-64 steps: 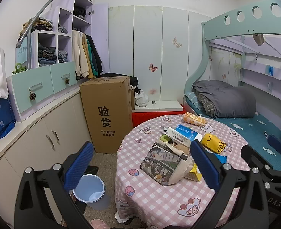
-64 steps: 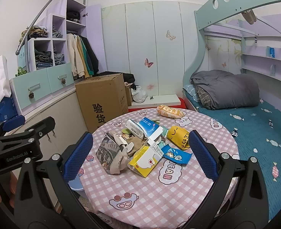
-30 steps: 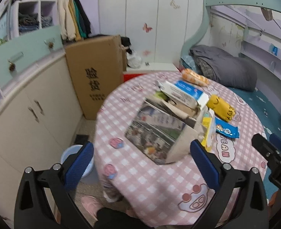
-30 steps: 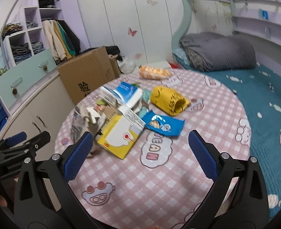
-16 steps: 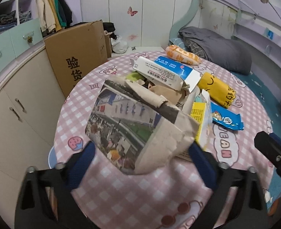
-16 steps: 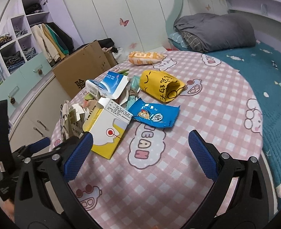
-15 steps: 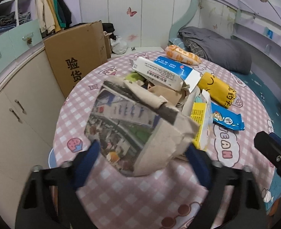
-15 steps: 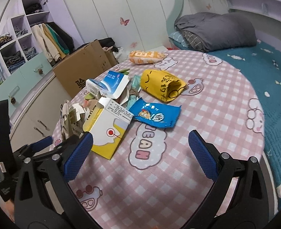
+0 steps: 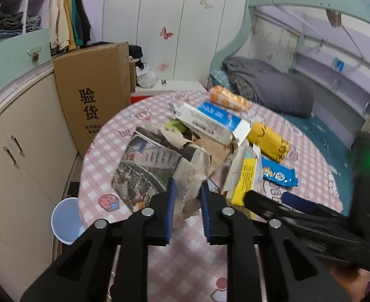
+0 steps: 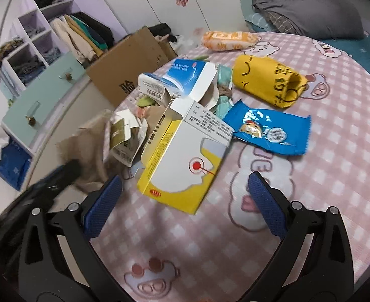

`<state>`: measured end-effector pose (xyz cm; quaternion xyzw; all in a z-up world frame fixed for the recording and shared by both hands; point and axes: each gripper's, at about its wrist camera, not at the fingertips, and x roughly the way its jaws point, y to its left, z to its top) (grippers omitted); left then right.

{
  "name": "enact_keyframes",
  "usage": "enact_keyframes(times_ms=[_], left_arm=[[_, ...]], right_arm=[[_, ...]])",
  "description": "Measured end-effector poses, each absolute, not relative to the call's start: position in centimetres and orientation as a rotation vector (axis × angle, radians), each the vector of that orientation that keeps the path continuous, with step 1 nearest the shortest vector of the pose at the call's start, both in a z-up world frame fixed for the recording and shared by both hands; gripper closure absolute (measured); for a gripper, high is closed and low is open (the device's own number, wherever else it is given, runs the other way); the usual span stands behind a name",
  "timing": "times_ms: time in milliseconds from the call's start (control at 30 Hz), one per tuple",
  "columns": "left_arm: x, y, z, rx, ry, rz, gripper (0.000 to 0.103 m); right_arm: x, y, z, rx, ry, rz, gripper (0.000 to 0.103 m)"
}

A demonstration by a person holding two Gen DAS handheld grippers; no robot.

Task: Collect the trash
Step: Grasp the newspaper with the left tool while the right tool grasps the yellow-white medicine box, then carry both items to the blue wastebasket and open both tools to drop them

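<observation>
Closing on the crumpled newspaper at the tabletop's left edge, the left gripper pinches its corner — right gripper gapes empty over the yellow box. Wrappers, boxes remain; bin looks empty.

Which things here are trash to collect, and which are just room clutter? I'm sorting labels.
Trash job: crumpled newspaper between the closing left gripper; yellow box; blue wrapper; blue bin.
Lying about: cardboard carton; grey bedding.
</observation>
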<state>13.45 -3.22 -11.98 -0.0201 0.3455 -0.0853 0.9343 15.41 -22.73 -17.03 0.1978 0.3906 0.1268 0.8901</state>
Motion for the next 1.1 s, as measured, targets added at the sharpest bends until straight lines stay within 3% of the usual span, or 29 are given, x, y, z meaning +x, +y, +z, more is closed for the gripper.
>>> enact_keyframes(times_ms=[267, 433, 567, 833, 1100], left_arm=[[11.9, 0.6, -9.9, -0.11, 0.601, -0.108, 0.094], [11.3, 2.4, -9.3, -0.155, 0.569, -0.097, 0.096], [10.3, 3.5, -8.7, -0.172, 0.54, -0.092, 0.098], [8.5, 5.8, -8.3, -0.188, 0.495, -0.066, 0.098], [7.6, 11.7, -8.3, -0.283, 0.468, -0.023, 0.098]], right_arm=[[17.7, -20.8, -18.1, 0.394, 0.853, 0.226, 0.008], [18.0, -20.7, -18.2, 0.4, 0.849, 0.234, 0.032], [17.5, -20.9, -18.1, 0.436, 0.851, 0.266, 0.043], [14.4, -21.1, -16.8, 0.466, 0.802, 0.263, 0.045], [12.2, -16.7, -12.0, 0.399, 0.715, 0.369, 0.045]])
